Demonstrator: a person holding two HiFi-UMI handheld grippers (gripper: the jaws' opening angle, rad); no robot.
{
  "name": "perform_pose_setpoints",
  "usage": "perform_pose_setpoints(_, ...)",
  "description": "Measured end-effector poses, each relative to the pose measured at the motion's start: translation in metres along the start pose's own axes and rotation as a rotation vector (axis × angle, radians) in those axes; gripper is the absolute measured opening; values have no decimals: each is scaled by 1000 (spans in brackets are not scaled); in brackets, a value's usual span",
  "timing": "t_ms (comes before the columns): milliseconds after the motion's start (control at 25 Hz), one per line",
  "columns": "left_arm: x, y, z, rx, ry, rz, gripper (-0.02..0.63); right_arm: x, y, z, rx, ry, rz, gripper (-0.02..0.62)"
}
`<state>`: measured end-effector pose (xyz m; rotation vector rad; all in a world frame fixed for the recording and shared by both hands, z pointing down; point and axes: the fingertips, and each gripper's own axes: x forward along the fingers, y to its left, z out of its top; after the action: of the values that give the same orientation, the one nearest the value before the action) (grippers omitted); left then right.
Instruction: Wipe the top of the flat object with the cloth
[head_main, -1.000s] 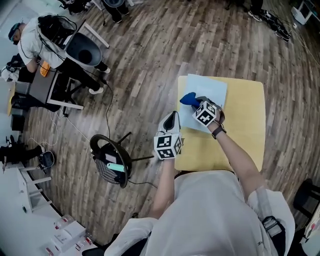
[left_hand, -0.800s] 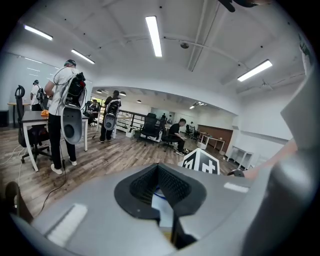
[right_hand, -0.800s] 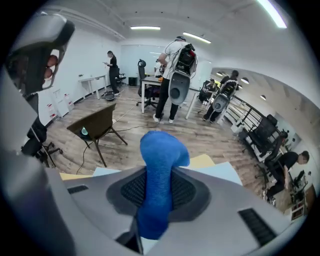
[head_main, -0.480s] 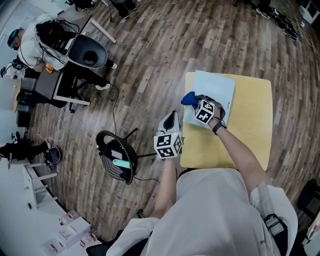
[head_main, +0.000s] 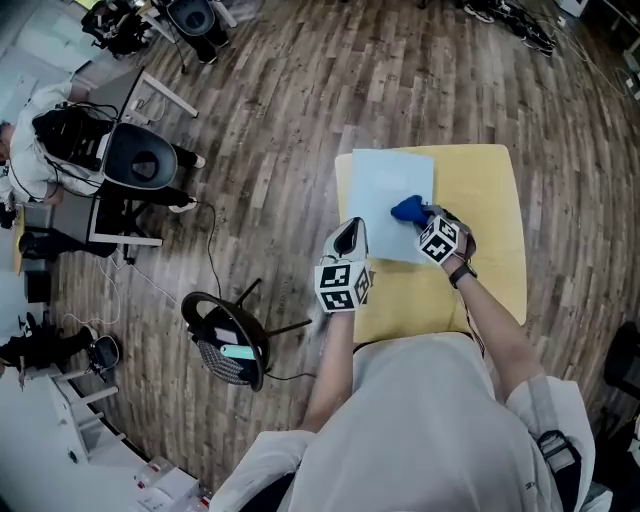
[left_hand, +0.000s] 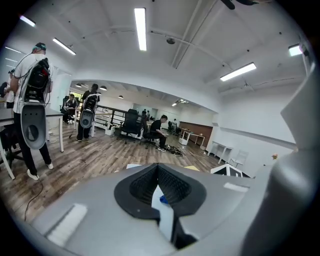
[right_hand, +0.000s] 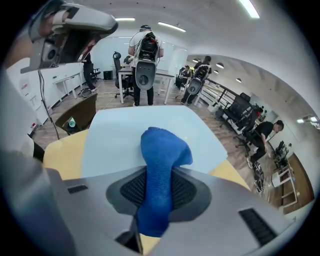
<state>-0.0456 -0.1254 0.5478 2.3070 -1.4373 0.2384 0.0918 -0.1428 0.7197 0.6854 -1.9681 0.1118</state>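
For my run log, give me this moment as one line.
right gripper: shut on blue cloth | blue cloth: on pale blue sheet | left gripper: shut, empty, by yellow table left edge

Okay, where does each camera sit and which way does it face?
Head view: on the person's head, facing steeply down at the table; both forearms and grippers show.
Left gripper view: on the left gripper, facing across the room; shut jaws show.
Right gripper view: on the right gripper, facing the sheet; jaws clamp the cloth.
Shared: head and right gripper views both show cloth on sheet.
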Motion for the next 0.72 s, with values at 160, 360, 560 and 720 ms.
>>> perform_pose_setpoints(160, 4, -12, 2, 8, -2, -23, 5, -11, -1, -23, -5, 27, -4, 101)
perform_pose_setpoints(360, 9, -10, 4, 1, 6, 5, 5, -22, -13, -1, 94, -32, 27, 101)
perform_pose_setpoints(560, -30, 30, -4, -47, -12, 107, 5, -14, 30, 101, -22, -165, 106, 101)
perform_pose_setpoints(720, -63, 56, -12, -69, -27, 194, 5, 16, 70, 145, -170, -168, 168, 101)
